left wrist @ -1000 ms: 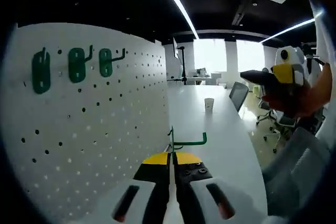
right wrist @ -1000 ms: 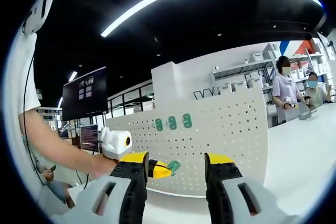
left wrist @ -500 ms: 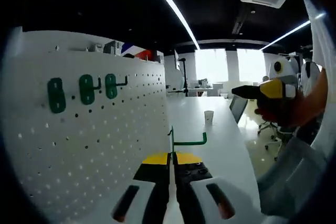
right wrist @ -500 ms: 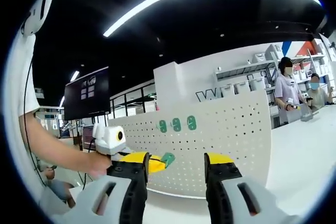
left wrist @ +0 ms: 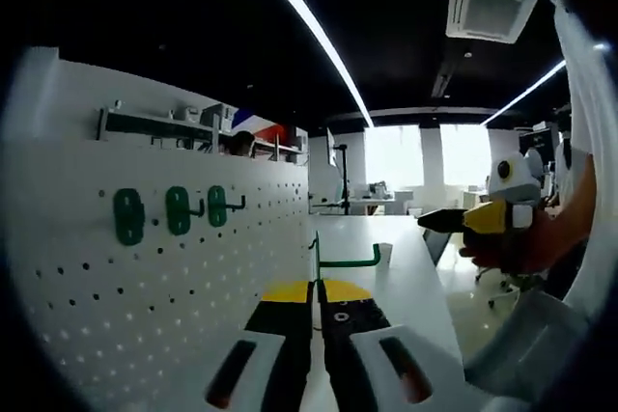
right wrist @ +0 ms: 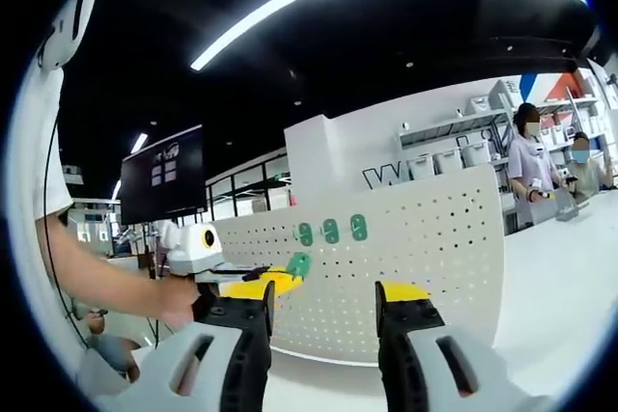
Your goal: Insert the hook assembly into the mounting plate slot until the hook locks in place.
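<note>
Step in hand, as I judge it: carrying the hook to the board, insertion not yet begun.

Left gripper (left wrist: 316, 298): jaws pressed together on the green hook (left wrist: 340, 260), pinched by its upright stem, with the arm of the hook reaching out to the right and ending in a small upturn. In the right gripper view the same left gripper (right wrist: 259, 284) comes in from the left, a green backing piece showing at its tip, held up in front of the board and apart from it.

White pegboard (left wrist: 145, 287) stands upright on the white table (left wrist: 406, 267), running along the left of the left gripper view, near to far. Three green hooks (left wrist: 172, 211) already sit in a row high on it, well apart from the held one.

Right gripper (right wrist: 323, 308): jaws wide apart, nothing between them, pointing at the face of the pegboard (right wrist: 425, 258). From the left gripper view it (left wrist: 454, 221) hangs far right, level, held in a hand (left wrist: 512, 243) with the forearm rising behind.

Next move calls for turning the held hook's backing toward the perforated face, lining it up with a free slot beside the row, then pressing until it seats. The open right gripper could steady the board.

Two people stand far right by shelving.
</note>
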Demonstrator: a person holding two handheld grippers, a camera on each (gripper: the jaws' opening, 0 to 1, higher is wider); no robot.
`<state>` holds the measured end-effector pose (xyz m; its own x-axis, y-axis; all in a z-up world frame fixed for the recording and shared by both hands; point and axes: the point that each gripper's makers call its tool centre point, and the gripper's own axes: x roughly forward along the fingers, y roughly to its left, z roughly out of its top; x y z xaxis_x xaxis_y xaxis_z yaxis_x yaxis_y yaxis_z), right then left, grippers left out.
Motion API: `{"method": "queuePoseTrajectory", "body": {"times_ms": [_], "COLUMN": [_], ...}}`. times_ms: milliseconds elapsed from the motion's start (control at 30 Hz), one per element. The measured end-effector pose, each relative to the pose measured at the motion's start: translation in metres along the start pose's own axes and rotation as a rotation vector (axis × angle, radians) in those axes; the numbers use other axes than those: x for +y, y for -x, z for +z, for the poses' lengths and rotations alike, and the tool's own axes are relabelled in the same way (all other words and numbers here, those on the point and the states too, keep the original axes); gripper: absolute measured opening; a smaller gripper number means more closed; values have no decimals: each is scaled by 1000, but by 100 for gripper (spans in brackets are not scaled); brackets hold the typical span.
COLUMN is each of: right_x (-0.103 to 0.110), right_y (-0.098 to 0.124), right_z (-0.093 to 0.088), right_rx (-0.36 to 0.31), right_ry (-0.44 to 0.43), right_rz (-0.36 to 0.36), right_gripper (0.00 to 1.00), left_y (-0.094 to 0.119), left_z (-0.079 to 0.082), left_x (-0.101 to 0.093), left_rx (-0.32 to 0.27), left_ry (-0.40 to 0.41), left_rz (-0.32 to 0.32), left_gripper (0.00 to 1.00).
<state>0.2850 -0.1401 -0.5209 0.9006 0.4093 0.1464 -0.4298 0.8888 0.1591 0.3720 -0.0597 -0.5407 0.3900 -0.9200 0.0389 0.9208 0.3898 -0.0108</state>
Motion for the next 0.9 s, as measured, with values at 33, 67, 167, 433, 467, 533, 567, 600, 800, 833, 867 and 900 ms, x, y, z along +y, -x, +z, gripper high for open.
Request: {"method": "queuePoseTrajectory", "body": {"times_ms": [33,67,167,433,467,533,567,600,800,833,867,900], "right_x": [1,1,1,4,4,4,4,5,0,0,1,2], "right_y": [0,0,-1,-3,-3,-3,-3,-3,-2,-2,-3,-3], "right_z": [0,0,1,1,1,0,0,1,-6,-7,-7,-7], "right_rx": [0,1,-1,0,-1,-2,-3,-17,-30,-26,-25,-22], "right_ry": [1,2,2,5,2,-4,-12,-67,-256,-262,-262,-261], "right_rz": [2,2,3,10,12,12,14,18,31,35,36,37], "right_gripper": [40,40,40,39,39,39,39,39,37,36,36,36], "left_y": [2,2,4,5,4,4,4,4,4,4,4,5], "left_z": [3,4,16,21,20,19,18,17,15,15,16,16], "left_x": [-1,-2,-5,-6,-6,-7,-7,-7,-8,-7,-7,-7], "left_rx": [-9,-13,-64,-87,-85,-80,-77,-74,-69,-70,-71,-71], "left_ry": [-2,-3,-10,-7,-3,-4,-2,-2,1,0,0,-2], "left_rz": [0,-2,-8,-4,-5,-5,-4,-3,-2,-1,0,2], "left_gripper": [2,2,2,2,2,2,2,2,2,2,2,2]}}
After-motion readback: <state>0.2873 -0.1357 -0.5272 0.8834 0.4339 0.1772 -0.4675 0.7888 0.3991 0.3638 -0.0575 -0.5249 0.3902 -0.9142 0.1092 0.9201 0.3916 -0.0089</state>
